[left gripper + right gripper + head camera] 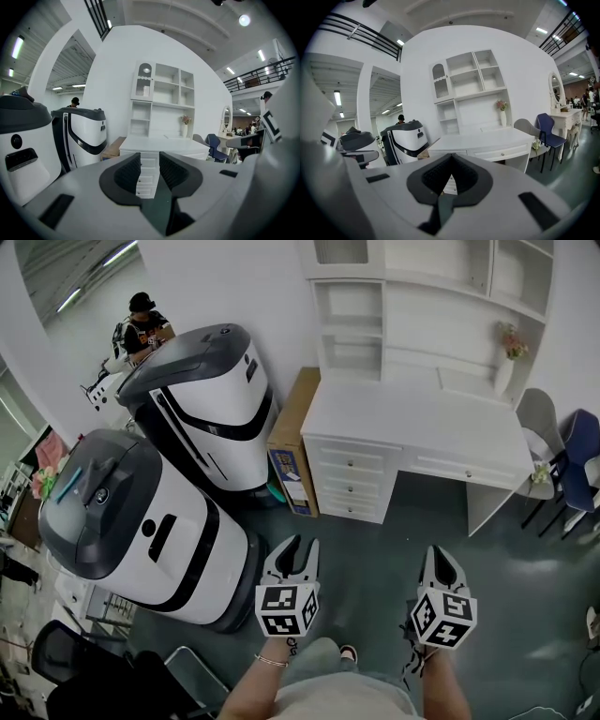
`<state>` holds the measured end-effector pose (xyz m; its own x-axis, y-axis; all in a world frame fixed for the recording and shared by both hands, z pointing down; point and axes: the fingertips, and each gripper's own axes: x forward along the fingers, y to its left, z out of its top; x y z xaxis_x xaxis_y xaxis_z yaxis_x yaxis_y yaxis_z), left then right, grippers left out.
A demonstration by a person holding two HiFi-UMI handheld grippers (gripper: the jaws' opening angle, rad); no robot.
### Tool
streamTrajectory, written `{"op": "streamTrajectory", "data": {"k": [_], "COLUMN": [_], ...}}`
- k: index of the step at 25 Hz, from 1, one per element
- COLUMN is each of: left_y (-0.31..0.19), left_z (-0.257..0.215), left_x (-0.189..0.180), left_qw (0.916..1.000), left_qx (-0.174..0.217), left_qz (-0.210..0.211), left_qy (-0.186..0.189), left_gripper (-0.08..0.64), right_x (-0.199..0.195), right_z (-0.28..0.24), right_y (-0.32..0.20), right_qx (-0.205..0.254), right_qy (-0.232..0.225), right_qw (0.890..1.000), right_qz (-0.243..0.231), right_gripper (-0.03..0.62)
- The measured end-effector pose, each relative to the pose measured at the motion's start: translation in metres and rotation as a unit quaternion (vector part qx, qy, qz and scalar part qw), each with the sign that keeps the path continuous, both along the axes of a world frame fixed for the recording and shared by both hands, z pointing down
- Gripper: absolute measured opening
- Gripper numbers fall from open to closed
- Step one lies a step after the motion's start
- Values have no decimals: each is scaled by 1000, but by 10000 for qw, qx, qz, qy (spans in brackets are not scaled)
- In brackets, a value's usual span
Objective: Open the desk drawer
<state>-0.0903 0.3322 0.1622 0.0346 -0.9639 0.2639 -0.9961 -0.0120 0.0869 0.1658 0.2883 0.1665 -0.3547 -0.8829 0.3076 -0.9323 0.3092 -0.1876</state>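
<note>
The white worktop point(412, 418), with open shelving point(422, 296) rising behind it, stands against the far wall. It lies straight ahead of the person and well apart from both tools across bare floor point(506, 587). A white-and-grey machine point(141, 531) and a second machine point(211, 399) crowd the left side, and a cardboard box point(292, 442) leans between the second one and the worktop.

Under the worktop's left end sits a drawer stack point(352, 484). A wide drawer point(450, 468) runs beneath the right part of the top. All the fronts lie with their long axis along the worktop's front edge, so any of them would pull out toward the person.

The left hand-held gripper point(300, 545) has its jaws apart with nothing between them, and its own view frames the drawer stack in the gap. It looks the nearer one to that stack. The right hand-held gripper point(441, 559) has its tips together and holds nothing; it points roughly at the wide drawer.

Each front carries a small knob point(353, 463), probably the grasp point. Which drawer is meant cannot be told.
</note>
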Motion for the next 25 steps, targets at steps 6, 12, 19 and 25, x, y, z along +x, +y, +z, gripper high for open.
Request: {"op": "streamTrajectory", "data": {"k": [6, 12, 19, 25], "left_y": [-20, -57, -126, -205], "left_z": [3, 15, 20, 7], "left_x": [-2, -9, -25, -53], "left_qw": [10000, 9999, 9995, 9986], "left_qx": [-49, -98, -149, -81], "left_qz": [-1, 76, 273, 523], "left_qy": [2, 89, 112, 8], "left_gripper": [135, 135, 135, 135], "right_x": [2, 2, -11, -40], "right_z": [7, 16, 15, 4], "right_y": [-16, -42, -98, -169], "right_qx": [-82, -165, -209, -138], "right_qy": [-4, 91, 215, 174], "right_qw": [10000, 9997, 9989, 9982], "right_qz": [-2, 140, 358, 551], "right_gripper": [8, 8, 8, 8]}}
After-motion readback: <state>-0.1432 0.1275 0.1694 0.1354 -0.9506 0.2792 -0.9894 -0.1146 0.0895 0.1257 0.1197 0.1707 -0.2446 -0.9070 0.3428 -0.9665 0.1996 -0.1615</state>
